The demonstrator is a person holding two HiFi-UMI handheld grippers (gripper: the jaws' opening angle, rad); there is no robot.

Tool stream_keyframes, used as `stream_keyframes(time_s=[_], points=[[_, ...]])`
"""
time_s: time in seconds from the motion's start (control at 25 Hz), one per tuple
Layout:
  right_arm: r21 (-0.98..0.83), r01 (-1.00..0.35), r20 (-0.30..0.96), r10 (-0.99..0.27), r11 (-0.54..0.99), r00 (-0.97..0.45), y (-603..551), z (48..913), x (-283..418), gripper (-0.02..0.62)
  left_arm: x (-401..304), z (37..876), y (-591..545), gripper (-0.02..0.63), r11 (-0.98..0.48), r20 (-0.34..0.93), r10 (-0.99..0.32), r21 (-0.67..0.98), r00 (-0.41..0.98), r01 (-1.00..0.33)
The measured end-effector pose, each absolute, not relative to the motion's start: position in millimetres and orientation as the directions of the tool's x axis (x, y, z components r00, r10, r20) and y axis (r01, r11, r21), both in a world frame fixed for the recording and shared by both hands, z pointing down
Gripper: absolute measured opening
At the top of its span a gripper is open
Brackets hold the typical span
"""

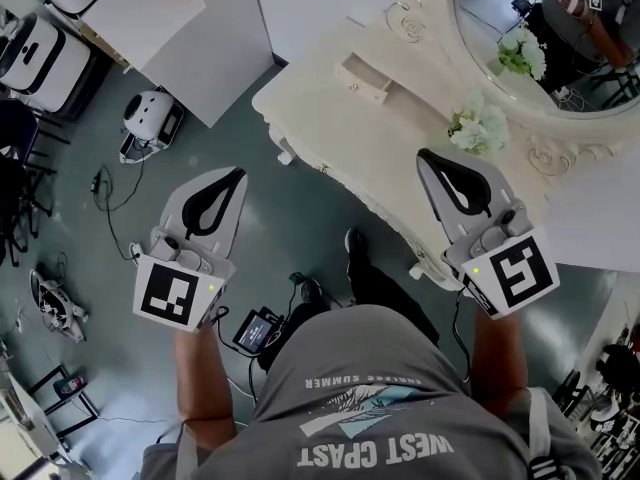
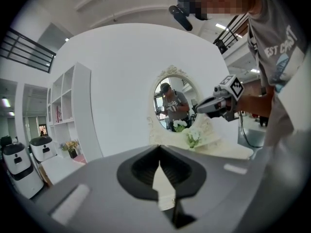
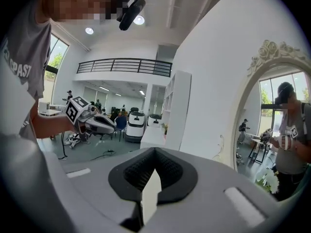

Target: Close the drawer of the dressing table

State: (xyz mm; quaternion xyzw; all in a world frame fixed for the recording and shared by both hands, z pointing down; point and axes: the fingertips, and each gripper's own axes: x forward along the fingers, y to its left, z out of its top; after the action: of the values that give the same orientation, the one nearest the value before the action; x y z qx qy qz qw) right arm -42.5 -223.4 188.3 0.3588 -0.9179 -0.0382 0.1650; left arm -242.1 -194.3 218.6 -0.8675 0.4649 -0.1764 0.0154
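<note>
Evidently the task has not yet begun in earnest: the person stands on the grey floor in front of the cream, ornately carved dressing table [image 1: 330, 118] with both tools held up in the air, touching nothing. The small cream drawer with a round knob [image 1: 362, 76] sits on the tabletop level beside the oval carved-frame mirror [image 1: 540, 28], and it looks pulled out, its front standing proud of the scrolled woodwork behind it. The left gripper [image 1: 238, 173] hangs over the floor, well apart from the table. Its own view shows the black pads drawn together at the tips with nothing caught between them. The right gripper [image 1: 425, 155] hovers above the table's front edge, near the bunch of white artificial flowers [image 1: 478, 128], and its jaws likewise meet at the tips, empty. By my judgement the step in hand is the approach. The right tool is the nearer of the two, so the next move would call for bringing its closed tip round to the drawer front, near the knob, and pressing squarely along the drawer's run towards the mirror side, keeping clear of the flowers.
</note>
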Motion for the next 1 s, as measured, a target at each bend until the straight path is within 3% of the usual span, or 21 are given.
stream_keyframes(time_s=[1.0], points=[[0.058, -0.686, 0.376, -0.653, 0.725, -0.658, -305, 275, -8, 0.002, -187, 308, -331, 0.003, -0.662, 0.376, -0.721, -0.127, 0.582, -0.739]])
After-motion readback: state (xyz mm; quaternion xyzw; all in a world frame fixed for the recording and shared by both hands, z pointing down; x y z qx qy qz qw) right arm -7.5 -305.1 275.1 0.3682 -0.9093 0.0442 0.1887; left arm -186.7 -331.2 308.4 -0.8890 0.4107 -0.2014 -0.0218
